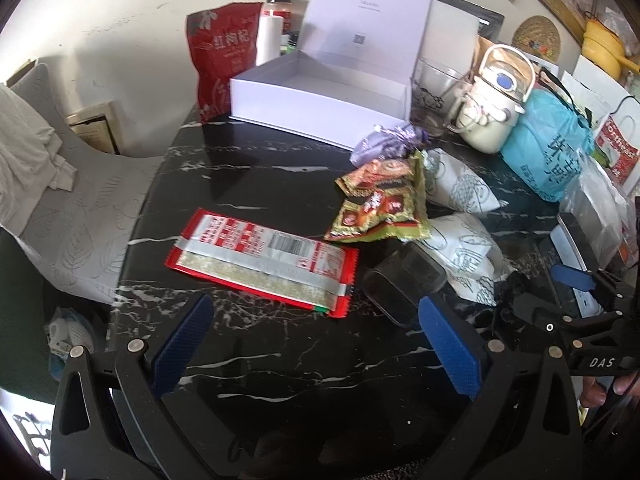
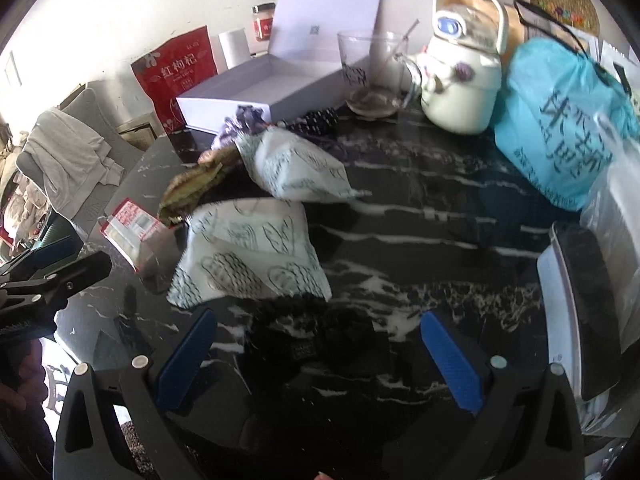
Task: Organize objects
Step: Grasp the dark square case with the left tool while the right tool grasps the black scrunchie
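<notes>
Both tongs are held open, empty. The red packet (image 1: pixel 262 258) lies just ahead of the left tongs (image 1: pixel 316 336), long axis crosswise.

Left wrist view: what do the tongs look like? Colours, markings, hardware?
Both tongs match: black angular frames with triangular cutouts, round silver rivets at the pivots, and blue textured pads on the fingers. The right tongs, seen side-on, carry white "DAS" lettering. No cables visible. A bare finger shows behind them; no sleeve in view.
</notes>
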Available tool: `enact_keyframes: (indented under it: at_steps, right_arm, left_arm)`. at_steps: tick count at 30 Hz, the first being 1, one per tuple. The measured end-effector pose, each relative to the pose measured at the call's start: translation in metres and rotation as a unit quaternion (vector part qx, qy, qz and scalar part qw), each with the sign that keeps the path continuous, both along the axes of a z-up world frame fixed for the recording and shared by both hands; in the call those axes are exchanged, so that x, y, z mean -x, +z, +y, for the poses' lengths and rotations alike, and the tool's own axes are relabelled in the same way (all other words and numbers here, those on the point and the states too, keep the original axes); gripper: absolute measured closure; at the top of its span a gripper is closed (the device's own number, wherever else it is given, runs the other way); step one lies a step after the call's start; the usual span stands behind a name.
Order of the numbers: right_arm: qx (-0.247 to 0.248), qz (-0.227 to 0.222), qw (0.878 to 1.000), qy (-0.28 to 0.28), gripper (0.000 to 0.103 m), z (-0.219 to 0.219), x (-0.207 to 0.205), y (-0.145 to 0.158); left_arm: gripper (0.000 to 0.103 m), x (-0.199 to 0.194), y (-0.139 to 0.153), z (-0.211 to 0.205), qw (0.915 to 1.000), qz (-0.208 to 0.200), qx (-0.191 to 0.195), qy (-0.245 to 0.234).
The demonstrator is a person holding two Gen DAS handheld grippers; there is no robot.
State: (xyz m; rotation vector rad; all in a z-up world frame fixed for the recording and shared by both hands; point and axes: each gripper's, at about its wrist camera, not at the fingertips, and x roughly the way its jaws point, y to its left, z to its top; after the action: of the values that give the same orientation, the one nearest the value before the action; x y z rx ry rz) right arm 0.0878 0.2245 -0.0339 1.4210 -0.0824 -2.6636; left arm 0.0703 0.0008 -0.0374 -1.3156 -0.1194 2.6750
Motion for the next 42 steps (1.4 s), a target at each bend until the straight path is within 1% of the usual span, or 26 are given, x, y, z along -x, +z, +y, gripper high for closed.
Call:
enact_keyframes:
  at_steps: [6, 9, 11, 14, 18, 20, 21, 22, 24, 26, 27, 28, 30, 31, 32, 34, 36, 40, 42]
  right_arm:
    - [0.01, -0.011, 1.0, 0.003, 0.001, 0.008, -0.009, -0.01]
    - [0.018, -0.014, 1.0, 0.008, 0.002, 0.009, -0.011, -0.014]
    - [0.019, -0.016, 1.0, 0.011, 0.007, 0.009, -0.012, -0.016]
    - [0.023, -0.02, 0.999, 0.017, 0.011, 0.009, -0.011, -0.019]
    - [0.029, -0.022, 0.999, 0.025, 0.016, 0.007, -0.008, -0.021]
    - [0.029, -0.023, 0.999, 0.03, 0.022, 0.006, -0.006, -0.022]
    - [0.028, -0.025, 0.999, 0.031, 0.023, 0.005, -0.005, -0.023]
    - [0.022, -0.022, 0.999, 0.034, 0.026, 0.004, -0.005, -0.023]
    - [0.01, -0.019, 0.999, 0.041, 0.03, 0.002, -0.006, -0.023]
    - [0.008, -0.016, 0.999, 0.047, 0.038, 0.001, -0.006, -0.023]
    - [0.01, -0.015, 0.999, 0.05, 0.039, 0.001, -0.006, -0.023]
    - [0.01, -0.015, 0.999, 0.051, 0.04, 0.001, -0.006, -0.023]
    - [0.011, -0.013, 0.998, 0.055, 0.046, 0.002, -0.007, -0.022]
    - [0.012, -0.01, 0.998, 0.057, 0.049, 0.002, -0.008, -0.021]
    - [0.012, -0.006, 0.998, 0.059, 0.054, 0.002, -0.009, -0.02]
    - [0.012, 0.0, 0.998, 0.063, 0.06, 0.002, -0.01, -0.018]
    - [0.016, 0.004, 0.998, 0.064, 0.065, 0.002, -0.011, -0.016]
    - [0.021, 0.01, 0.998, 0.059, 0.078, 0.005, -0.011, -0.014]
    - [0.028, 0.011, 0.998, 0.057, 0.082, 0.008, -0.012, -0.014]
  left_arm:
    - [0.001, 0.003, -0.008, 0.011, 0.9994, -0.005, -0.015, -0.029]
    - [0.001, 0.008, -0.014, 0.02, 0.9988, -0.017, -0.008, -0.045]
    - [0.001, 0.012, -0.018, 0.025, 0.9985, -0.022, -0.006, -0.051]
    - [0.001, 0.015, -0.021, 0.028, 0.9981, -0.023, -0.014, -0.056]
    - [0.002, 0.017, -0.018, 0.034, 0.9974, -0.012, -0.012, -0.07]
    - [0.005, 0.018, -0.016, 0.041, 0.9961, 0.0, 0.002, -0.088]
    - [0.009, 0.018, -0.015, 0.044, 0.9953, 0.005, 0.013, -0.096]
    - [0.012, 0.018, -0.014, 0.05, 0.9935, 0.011, 0.031, -0.109]
    - [0.013, 0.018, -0.015, 0.056, 0.9907, 0.015, 0.041, -0.129]
    - [0.016, 0.019, -0.017, 0.064, 0.988, 0.017, 0.05, -0.145]
    - [0.019, 0.02, -0.018, 0.067, 0.9873, 0.016, 0.053, -0.149]
    - [0.021, 0.021, -0.019, 0.068, 0.987, 0.015, 0.053, -0.151]
    - [0.032, 0.022, -0.022, 0.07, 0.9869, 0.012, 0.045, -0.154]
    - [0.037, 0.024, -0.024, 0.07, 0.9876, 0.01, 0.036, -0.153]
    - [0.039, 0.025, -0.025, 0.069, 0.9882, 0.01, 0.026, -0.151]
    - [0.049, 0.029, -0.027, 0.066, 0.9879, -0.001, 0.0, -0.155]
    - [0.05, 0.03, -0.03, 0.065, 0.9877, -0.006, -0.005, -0.156]
    - [0.051, 0.028, -0.03, 0.069, 0.9871, 0.0, 0.007, -0.16]
    - [0.052, 0.026, -0.03, 0.069, 0.9872, 0.003, 0.012, -0.159]
